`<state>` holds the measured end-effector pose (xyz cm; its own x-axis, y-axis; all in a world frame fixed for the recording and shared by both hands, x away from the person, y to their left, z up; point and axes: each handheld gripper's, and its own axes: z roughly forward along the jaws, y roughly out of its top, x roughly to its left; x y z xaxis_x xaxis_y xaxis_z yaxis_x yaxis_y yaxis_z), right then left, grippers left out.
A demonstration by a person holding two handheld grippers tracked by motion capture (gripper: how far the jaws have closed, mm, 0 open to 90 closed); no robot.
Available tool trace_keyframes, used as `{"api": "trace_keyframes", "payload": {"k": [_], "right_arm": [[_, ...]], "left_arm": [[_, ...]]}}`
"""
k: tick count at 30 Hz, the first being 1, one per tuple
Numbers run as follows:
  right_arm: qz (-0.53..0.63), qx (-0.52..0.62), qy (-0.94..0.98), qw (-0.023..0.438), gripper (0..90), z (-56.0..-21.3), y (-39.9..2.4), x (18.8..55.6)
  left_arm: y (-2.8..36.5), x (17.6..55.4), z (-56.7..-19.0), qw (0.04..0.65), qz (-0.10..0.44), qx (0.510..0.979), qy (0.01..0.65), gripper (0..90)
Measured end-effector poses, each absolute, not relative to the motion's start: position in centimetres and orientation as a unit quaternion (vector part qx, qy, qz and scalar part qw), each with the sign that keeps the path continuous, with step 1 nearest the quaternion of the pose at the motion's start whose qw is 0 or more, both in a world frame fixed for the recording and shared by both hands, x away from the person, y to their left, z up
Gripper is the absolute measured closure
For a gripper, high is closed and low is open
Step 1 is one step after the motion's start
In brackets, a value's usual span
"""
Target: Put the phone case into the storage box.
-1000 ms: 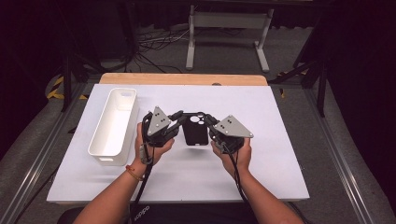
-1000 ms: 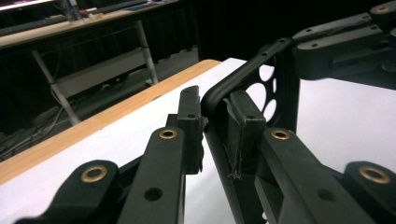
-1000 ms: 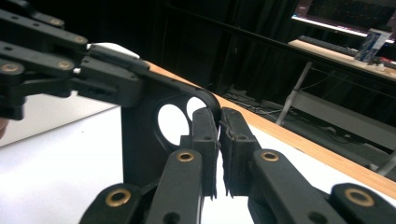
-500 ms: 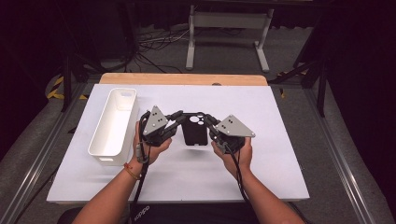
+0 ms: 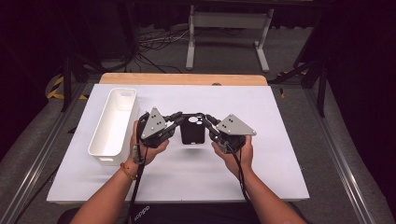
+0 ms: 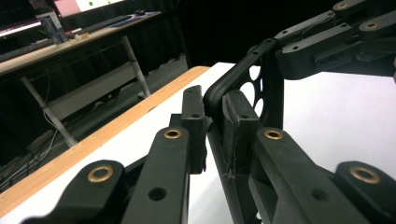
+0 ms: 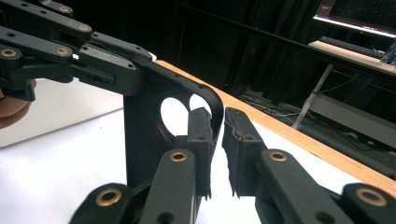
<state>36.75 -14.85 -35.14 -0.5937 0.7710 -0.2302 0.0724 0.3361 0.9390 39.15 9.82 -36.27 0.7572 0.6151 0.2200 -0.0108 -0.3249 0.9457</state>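
Note:
A black phone case with round camera holes hangs upright just above the white table, between my two grippers. My left gripper is shut on its upper left corner; in the left gripper view the pads press the case's rim. My right gripper reaches the upper right corner. Its jaws have just been opening: in the right gripper view the case's corner stands between the pads, with a thin gap of light beside it.
A long white bin stands on the table's left part, close to my left hand. A wooden strip runs along the far edge. Beyond it are a metal stand and cables on the floor.

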Motion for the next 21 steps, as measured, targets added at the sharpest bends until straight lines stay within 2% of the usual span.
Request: {"api": "trace_keyframes", "payload": {"k": [14,20,21], "right_arm": [[0.498,0.267,0.742,0.361,66.9,-35.2,-16.3,36.5],[0.497,0.262,0.745,0.359,56.3,-35.9,-17.0,36.8],[0.5,0.261,0.744,0.358,49.4,-36.1,-17.2,36.8]], "left_arm": [[10.4,39.2,-36.3,0.544,0.289,0.762,0.201,80.9],[10.6,39.3,-36.2,0.54,0.294,0.763,0.201,80.9],[10.6,39.3,-36.3,0.541,0.291,0.762,0.205,80.9]]}}
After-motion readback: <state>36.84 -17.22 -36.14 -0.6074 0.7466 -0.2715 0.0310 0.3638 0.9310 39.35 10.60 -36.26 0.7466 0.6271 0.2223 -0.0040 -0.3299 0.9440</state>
